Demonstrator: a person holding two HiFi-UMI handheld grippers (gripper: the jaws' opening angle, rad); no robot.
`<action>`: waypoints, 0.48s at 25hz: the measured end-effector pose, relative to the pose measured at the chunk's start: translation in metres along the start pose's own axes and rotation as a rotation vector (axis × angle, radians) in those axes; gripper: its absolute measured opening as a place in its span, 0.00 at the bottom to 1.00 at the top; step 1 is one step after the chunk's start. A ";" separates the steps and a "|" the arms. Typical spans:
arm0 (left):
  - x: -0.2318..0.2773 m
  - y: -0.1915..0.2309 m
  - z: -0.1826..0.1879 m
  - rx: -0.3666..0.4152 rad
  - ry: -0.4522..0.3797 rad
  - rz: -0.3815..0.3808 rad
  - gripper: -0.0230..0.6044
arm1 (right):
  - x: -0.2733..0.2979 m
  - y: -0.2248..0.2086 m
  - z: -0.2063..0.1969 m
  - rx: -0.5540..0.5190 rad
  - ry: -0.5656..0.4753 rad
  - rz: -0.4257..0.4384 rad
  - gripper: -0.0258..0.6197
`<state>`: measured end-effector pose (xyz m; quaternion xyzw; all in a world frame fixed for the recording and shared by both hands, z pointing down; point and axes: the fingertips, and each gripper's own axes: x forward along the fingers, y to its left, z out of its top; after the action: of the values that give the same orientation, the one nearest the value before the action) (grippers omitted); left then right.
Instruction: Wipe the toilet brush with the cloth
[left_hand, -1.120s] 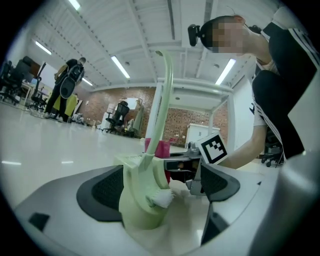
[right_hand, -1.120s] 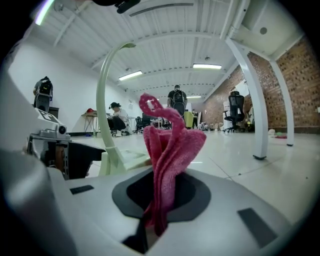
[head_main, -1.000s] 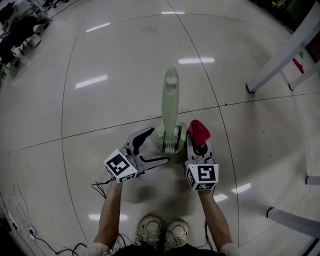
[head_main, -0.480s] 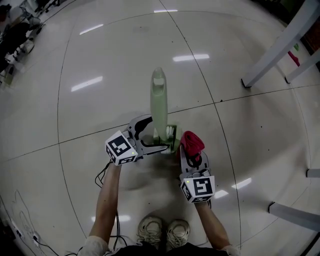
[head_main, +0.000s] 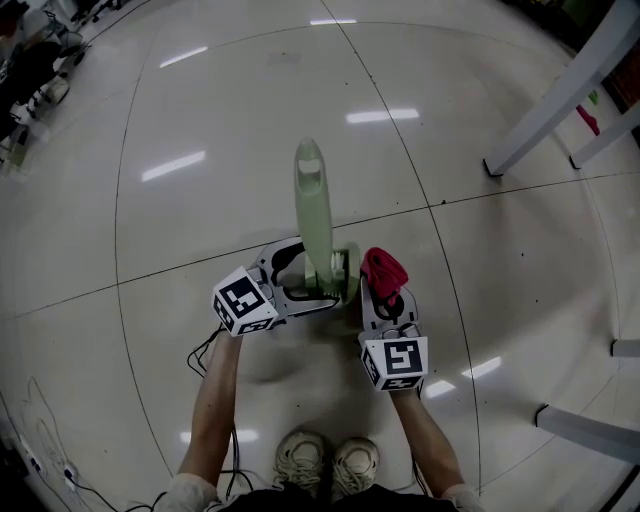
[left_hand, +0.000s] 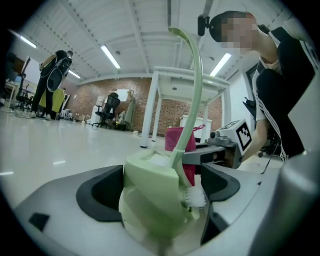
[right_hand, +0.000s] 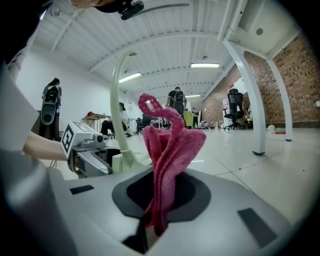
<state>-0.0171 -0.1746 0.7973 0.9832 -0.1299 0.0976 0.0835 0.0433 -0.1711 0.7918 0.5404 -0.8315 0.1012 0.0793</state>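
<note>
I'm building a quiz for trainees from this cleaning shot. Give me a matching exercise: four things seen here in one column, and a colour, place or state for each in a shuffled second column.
1. toilet brush
2. cloth
3. left gripper
4. table leg

A. pinched in the shut right gripper
B. white, at the far right
C. pale green, standing in its holder
D. open, jaws either side of the holder

Pairs: 1-C, 2-A, 3-D, 4-B

Open-plan office: swivel chairs (right_hand: 235, 107), white desks (left_hand: 190, 80)
</note>
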 end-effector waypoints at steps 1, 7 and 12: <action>-0.002 -0.004 -0.001 0.002 0.005 -0.001 0.77 | 0.004 -0.002 0.002 -0.012 0.001 0.000 0.09; -0.007 -0.012 -0.006 -0.023 -0.019 0.031 0.77 | -0.003 -0.006 0.012 -0.076 -0.026 -0.027 0.09; -0.011 -0.002 0.005 -0.008 -0.039 0.052 0.77 | -0.027 0.008 0.006 -0.019 -0.027 -0.002 0.09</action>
<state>-0.0261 -0.1712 0.7903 0.9808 -0.1575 0.0803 0.0823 0.0466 -0.1457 0.7793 0.5419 -0.8328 0.0857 0.0732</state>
